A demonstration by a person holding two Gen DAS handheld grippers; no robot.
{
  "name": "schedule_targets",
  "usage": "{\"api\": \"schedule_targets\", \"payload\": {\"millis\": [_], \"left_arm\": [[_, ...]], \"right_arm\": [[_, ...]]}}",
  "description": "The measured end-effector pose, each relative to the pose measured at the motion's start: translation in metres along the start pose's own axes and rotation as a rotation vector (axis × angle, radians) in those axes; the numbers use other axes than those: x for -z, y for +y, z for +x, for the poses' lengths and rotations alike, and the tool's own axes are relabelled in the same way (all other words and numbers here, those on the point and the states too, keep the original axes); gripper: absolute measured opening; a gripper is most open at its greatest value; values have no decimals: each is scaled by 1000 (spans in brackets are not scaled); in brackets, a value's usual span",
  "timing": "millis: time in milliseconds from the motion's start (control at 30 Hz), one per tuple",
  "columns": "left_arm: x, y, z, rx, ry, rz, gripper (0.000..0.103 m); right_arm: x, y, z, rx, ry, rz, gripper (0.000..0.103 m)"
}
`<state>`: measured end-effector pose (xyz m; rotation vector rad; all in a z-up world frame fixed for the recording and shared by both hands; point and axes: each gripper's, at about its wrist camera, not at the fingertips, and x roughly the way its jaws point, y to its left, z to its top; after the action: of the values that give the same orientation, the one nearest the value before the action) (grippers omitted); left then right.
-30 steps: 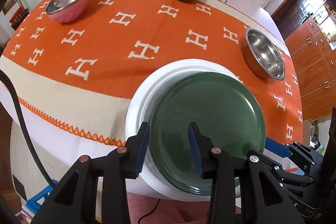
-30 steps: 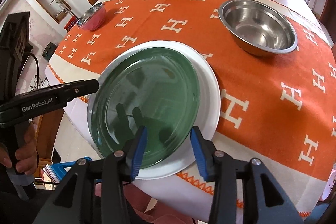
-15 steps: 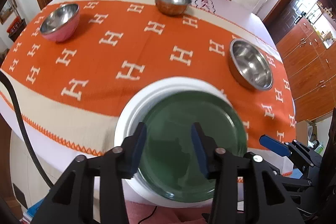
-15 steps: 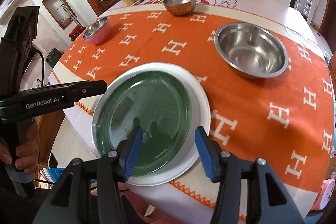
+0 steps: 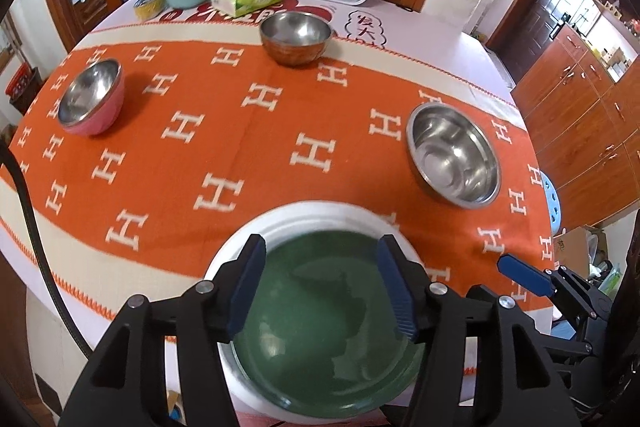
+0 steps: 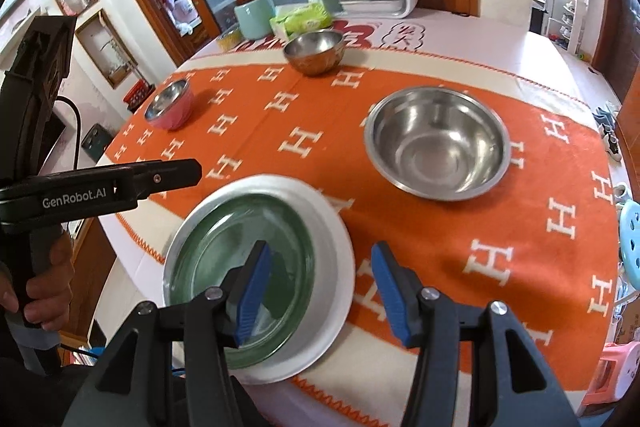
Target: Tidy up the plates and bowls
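While left claw (image 5: 320,287) opens over green plate (image 5: 324,331), nothing between pads; right claw (image 6: 316,291) half open, empty. Green plate sits on white plate (image 6: 332,239), near counter (image 6: 460,39) edge. Three bowls apart: big bowl (image 6: 436,147) right, pink bowl (image 6: 168,105) far left, small bowl (image 6: 314,51) far. Risk: stack overhangs near edge; nudge could tip it off. Steel rims slippery; shallow pinch may slip.

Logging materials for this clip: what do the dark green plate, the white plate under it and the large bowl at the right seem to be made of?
Dark green plate: glossy, probably glazed ceramic or glass; it mirrors the jaws.
White round plate beneath: matte, opaque; plastic or ceramic, unclear.
Large silver bowl: stainless steel by its look, with brushed, mirror-like reflections inside.
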<state>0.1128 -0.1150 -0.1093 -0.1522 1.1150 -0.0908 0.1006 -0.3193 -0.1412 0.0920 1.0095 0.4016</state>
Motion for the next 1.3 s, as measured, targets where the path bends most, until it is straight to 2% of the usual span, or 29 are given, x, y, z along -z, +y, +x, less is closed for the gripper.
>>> {"api": "schedule_targets", "payload": {"millis": [467,700,900,1300], "left_arm": [[-44,-48,28,20,7,84,61],[-61,-67,55,46,42,97,65],[-67,-81,86,102,113,110,65],[-73,-100,142,94,229,145,65]], "right_arm": [[-22,-64,2,22,-84,164,53],[-24,-95,15,51,-82,254,53],[-23,-116,30,46,-90,308,53],[-23,-140,62,16,-37,363,53]]}}
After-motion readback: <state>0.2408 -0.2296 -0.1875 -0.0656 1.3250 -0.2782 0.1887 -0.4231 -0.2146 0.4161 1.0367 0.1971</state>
